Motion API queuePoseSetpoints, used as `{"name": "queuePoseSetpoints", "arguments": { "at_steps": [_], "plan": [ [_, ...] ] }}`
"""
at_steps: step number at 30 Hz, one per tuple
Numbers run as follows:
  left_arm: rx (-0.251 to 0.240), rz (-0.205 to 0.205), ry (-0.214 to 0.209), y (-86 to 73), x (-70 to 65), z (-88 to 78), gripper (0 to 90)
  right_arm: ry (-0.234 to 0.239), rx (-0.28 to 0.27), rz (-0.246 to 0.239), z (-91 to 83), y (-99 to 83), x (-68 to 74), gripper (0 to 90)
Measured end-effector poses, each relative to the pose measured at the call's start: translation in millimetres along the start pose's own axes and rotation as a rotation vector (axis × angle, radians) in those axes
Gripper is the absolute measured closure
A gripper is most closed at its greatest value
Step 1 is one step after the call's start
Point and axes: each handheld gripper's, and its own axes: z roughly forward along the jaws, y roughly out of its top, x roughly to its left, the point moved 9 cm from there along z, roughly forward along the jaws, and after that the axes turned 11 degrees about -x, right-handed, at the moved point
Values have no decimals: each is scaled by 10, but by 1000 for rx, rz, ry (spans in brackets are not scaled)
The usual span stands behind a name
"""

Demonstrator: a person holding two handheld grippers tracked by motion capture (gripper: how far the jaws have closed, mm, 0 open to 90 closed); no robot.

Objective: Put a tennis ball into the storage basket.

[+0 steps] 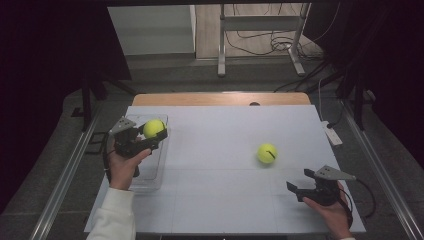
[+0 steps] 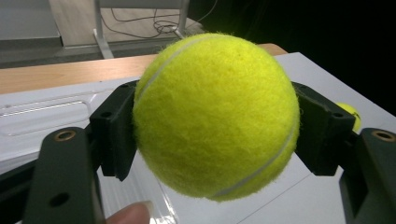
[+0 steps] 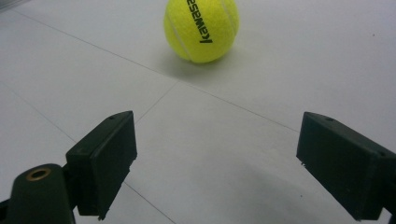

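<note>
My left gripper (image 1: 150, 135) is shut on a yellow tennis ball (image 1: 153, 128), holding it above a clear plastic bin (image 1: 150, 175) at the table's left side. In the left gripper view the ball (image 2: 215, 114) sits squeezed between both black pads (image 2: 114, 135). A second tennis ball (image 1: 267, 153) with black lettering rests on the white table right of centre. My right gripper (image 1: 298, 189) hovers near the front right corner, open and empty. In the right gripper view that ball (image 3: 201, 29) lies ahead of the spread jaws (image 3: 217, 163), apart from them.
The white table top (image 1: 220, 200) has a wooden strip along its far edge. A white power strip (image 1: 332, 133) lies at the right edge. A metal stand and cables (image 1: 260, 40) occupy the floor beyond. Dark curtains flank both sides.
</note>
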Motion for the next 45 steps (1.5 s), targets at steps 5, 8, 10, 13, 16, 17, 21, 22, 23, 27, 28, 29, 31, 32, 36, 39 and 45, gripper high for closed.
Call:
{"name": "queuePoseSetpoints", "arguments": {
  "at_steps": [5,8,10,13,16,17,21,22,23,27,28,29,31,32,36,39,45],
  "plan": [
    [-10,-8,19,12,72,-29,268,0,-1,0,-2,1,2,128],
    [-16,-14,32,18,126,-45,268,2,0,-1,1,-1,5,128],
    [-16,-19,40,15,163,-51,268,1,0,-1,2,-1,3,128],
    [-21,-34,52,20,206,-56,268,0,-3,1,-2,4,3,128],
    [-20,-29,60,39,219,-52,268,-2,-6,1,-8,7,2,128],
    [-19,-22,65,50,229,-49,268,-3,-7,1,-11,9,0,128],
    [-8,-11,80,75,276,-42,268,-9,-8,4,-22,8,-7,128],
    [-6,-12,85,81,297,-43,268,-9,-8,3,-25,8,-8,128],
    [-7,-20,86,92,315,-44,268,-9,-9,2,-29,8,-10,128],
    [-7,-40,96,132,390,-41,268,-15,-9,5,-45,5,-22,128],
    [-3,-38,105,139,414,-38,268,-17,-11,6,-49,7,-22,128],
    [3,-36,111,142,430,-37,268,-18,-12,6,-52,8,-23,128],
    [7,-41,118,153,459,-35,268,-16,-14,8,-53,10,-18,128],
    [7,-43,120,157,468,-35,268,-16,-15,8,-53,11,-18,128],
    [16,-50,134,176,527,-32,268,-18,-13,6,-53,11,-21,128],
    [20,-48,144,185,554,-24,268,-16,-16,8,-52,13,-19,128],
    [44,-48,165,179,639,10,268,-17,-16,9,-53,12,-21,128]
  ]
}}
